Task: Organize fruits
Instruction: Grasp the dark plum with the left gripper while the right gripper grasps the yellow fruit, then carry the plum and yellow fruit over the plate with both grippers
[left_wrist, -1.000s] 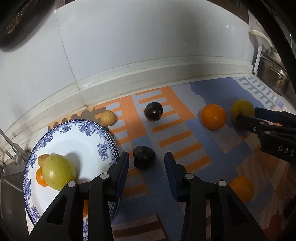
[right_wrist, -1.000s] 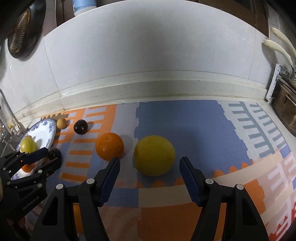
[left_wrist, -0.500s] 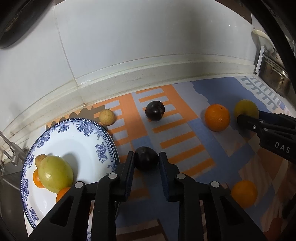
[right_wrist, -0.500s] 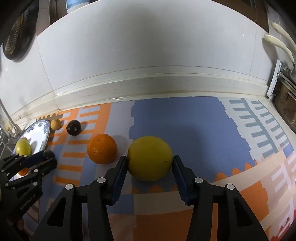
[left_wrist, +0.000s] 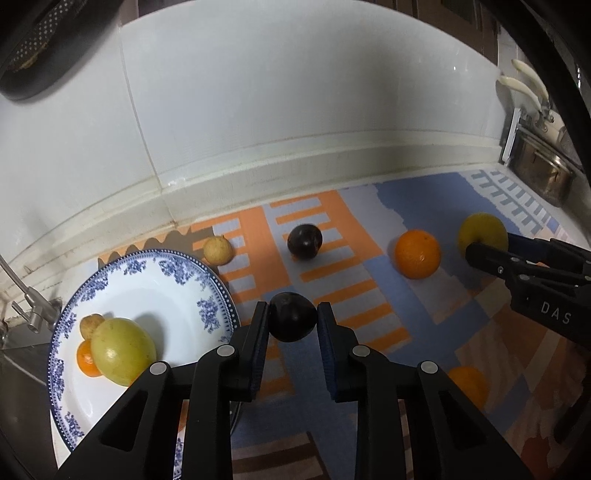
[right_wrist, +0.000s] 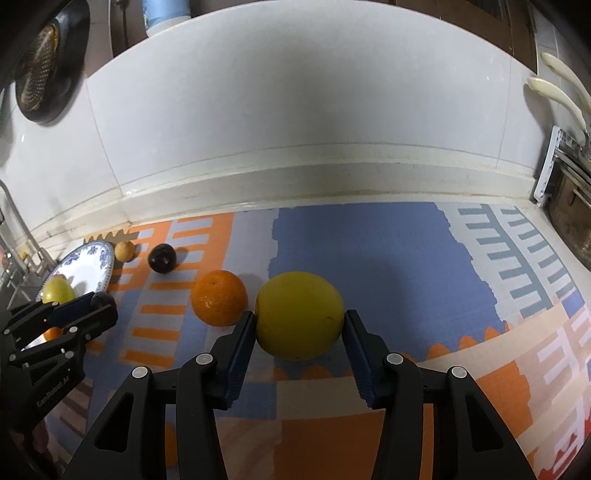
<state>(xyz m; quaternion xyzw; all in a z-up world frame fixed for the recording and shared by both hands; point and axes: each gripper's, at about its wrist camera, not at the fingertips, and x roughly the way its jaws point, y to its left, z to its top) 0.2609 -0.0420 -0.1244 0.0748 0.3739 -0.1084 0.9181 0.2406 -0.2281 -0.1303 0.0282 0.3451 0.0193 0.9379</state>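
Note:
My left gripper (left_wrist: 291, 321) is shut on a dark plum (left_wrist: 292, 320) just right of the blue-patterned white plate (left_wrist: 155, 280). The plate holds a yellow-green fruit (left_wrist: 122, 350), a small tan fruit (left_wrist: 90, 325) and an orange piece (left_wrist: 86, 358). My right gripper (right_wrist: 299, 325) is shut on a large yellow fruit (right_wrist: 299, 314); it also shows in the left wrist view (left_wrist: 482, 236). An orange (right_wrist: 219, 302) lies just left of it. A second dark plum (left_wrist: 304, 242) and a small tan fruit (left_wrist: 218, 250) lie on the mat near the wall.
A patterned orange, blue and grey mat (right_wrist: 369, 251) covers the counter. Another orange (left_wrist: 467, 384) lies near the front. A white tiled wall (right_wrist: 295, 110) runs along the back. A metal container (left_wrist: 543, 173) stands at the far right, a faucet (left_wrist: 26, 306) at the left.
Both grippers closed: the left onto the near dark plum, the right onto the large yellow fruit. Both fruits now appear lifted slightly off the mat.

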